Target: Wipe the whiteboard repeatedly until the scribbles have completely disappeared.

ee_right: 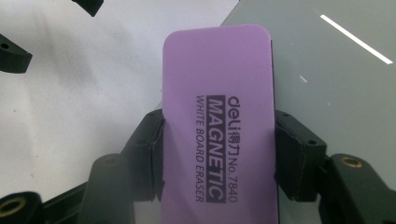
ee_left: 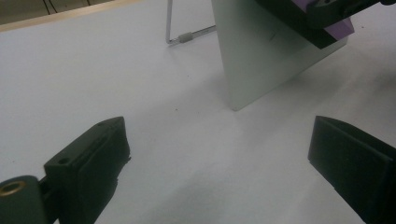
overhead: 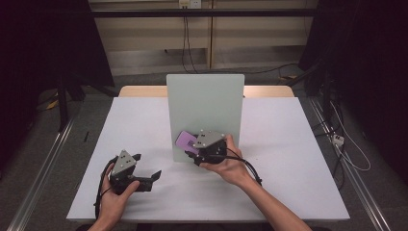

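The jaws of the right gripper [ee_right: 219, 154] are clamped on a purple whiteboard eraser [ee_right: 218, 116], one black pad pressed against each long side, so the eraser lies between them and sticks out well past their tips. In the right gripper view, its top face reads "deli", then "No.7840", "MAGNETIC" in a dark bar, and "WHITE BOARD ERASER". In the high view the eraser [overhead: 185, 141] is held against the lower part of a pale grey-green board [overhead: 205, 103] that stands upright near the middle of the desk [overhead: 284, 144]. The left gripper [overhead: 146, 166] rests on the desk toward its near left corner, well apart from the eraser; its jaws are spread wide with only bare white surface between them.
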